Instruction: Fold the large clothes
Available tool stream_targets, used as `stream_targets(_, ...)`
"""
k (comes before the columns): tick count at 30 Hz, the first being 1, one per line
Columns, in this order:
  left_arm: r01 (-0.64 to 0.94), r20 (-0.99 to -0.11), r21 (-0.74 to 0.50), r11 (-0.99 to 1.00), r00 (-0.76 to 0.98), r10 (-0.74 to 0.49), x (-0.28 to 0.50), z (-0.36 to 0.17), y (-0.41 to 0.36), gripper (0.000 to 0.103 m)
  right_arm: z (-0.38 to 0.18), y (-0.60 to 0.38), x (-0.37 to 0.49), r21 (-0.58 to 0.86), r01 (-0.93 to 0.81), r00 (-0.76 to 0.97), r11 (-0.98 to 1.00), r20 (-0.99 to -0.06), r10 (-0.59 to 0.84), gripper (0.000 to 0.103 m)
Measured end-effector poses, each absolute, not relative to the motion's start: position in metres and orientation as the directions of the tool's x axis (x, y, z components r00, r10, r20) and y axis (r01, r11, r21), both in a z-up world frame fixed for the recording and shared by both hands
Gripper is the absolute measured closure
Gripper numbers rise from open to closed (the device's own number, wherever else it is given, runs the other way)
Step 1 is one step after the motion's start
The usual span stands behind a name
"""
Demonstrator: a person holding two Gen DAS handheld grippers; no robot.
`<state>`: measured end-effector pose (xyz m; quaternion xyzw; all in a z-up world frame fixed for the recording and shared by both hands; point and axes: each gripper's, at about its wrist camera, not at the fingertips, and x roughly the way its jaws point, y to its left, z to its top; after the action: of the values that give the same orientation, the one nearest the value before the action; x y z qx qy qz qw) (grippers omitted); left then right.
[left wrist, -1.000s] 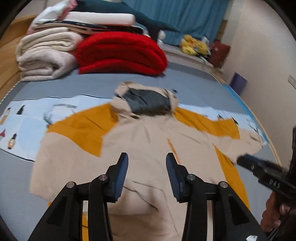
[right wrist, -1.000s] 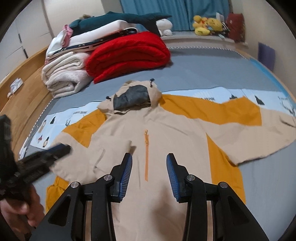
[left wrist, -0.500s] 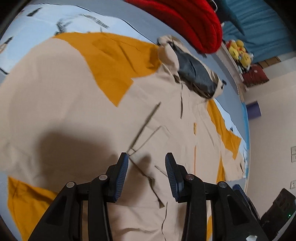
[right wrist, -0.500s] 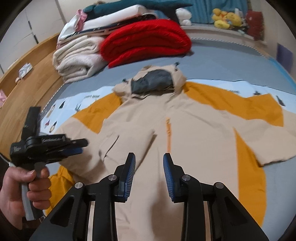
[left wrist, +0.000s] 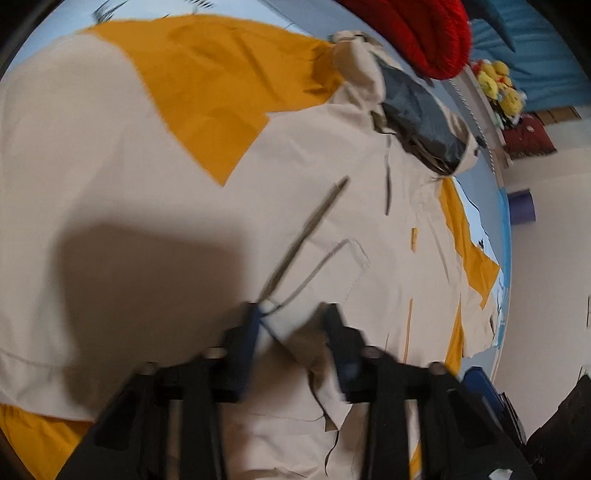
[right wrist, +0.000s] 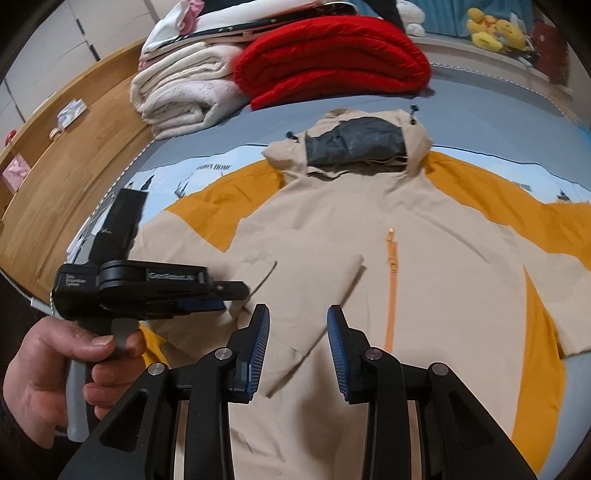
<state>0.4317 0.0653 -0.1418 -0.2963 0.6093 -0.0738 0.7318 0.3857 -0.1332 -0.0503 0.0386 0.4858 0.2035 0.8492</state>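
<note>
A large beige and mustard hooded jacket [right wrist: 332,243] lies spread flat, front up, on the bed, hood with dark lining [right wrist: 354,144] at the far end. It fills the left wrist view [left wrist: 147,192]. My left gripper [left wrist: 291,314] is open, low over the jacket's left side by a fold of cloth; it also shows in the right wrist view [right wrist: 221,295], held in a hand. My right gripper [right wrist: 298,314] is open and empty above the jacket's lower front, left of the orange zip [right wrist: 390,288].
Folded red blanket [right wrist: 328,70] and cream blankets [right wrist: 184,96] are stacked at the bed's far end. A wooden bed frame [right wrist: 74,155] runs along the left. Yellow plush toys [right wrist: 491,29] sit on the far ledge. A patterned light-blue sheet [right wrist: 207,170] lies under the jacket.
My left gripper has dropped lower and closer to the jacket's left side. My right gripper has moved forward over the lower front. Both stay open.
</note>
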Motion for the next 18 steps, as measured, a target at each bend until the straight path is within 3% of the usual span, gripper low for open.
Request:
stream_targets(1, -0.225, -0.838, -0.535, 0.815, 0.266, -0.477, 0.432, -0.136, 0.064, 0.096, -0.051, -0.131, 0.386, 0.266, -0.317, 0.438, 0.911, -0.81, 0.389, 0.067)
stream_targets(4, -0.143, -0.787, -0.596, 0.791, 0.301, -0.538, 0.436, -0.12, 0.057, 0.099, -0.056, -0.123, 0.385, 0.273, -0.343, 0.414, 0.899, -0.815, 0.405, 0.064)
stream_targets(12, 0.108, -0.631, -0.731, 0.673, 0.266, -0.728, 0.431, -0.082, 0.017, 0.1, -0.066, -0.116, 0.378, 0.257, -0.358, 0.393, 0.898, -0.831, 0.395, 0.062)
stream_targets(18, 0.192, -0.616, -0.735, 0.65, 0.209, -0.759, 0.424, -0.073, -0.005, 0.1, -0.072, -0.129, 0.38, 0.218, -0.272, 0.42, 0.937, -0.849, 0.32, 0.062)
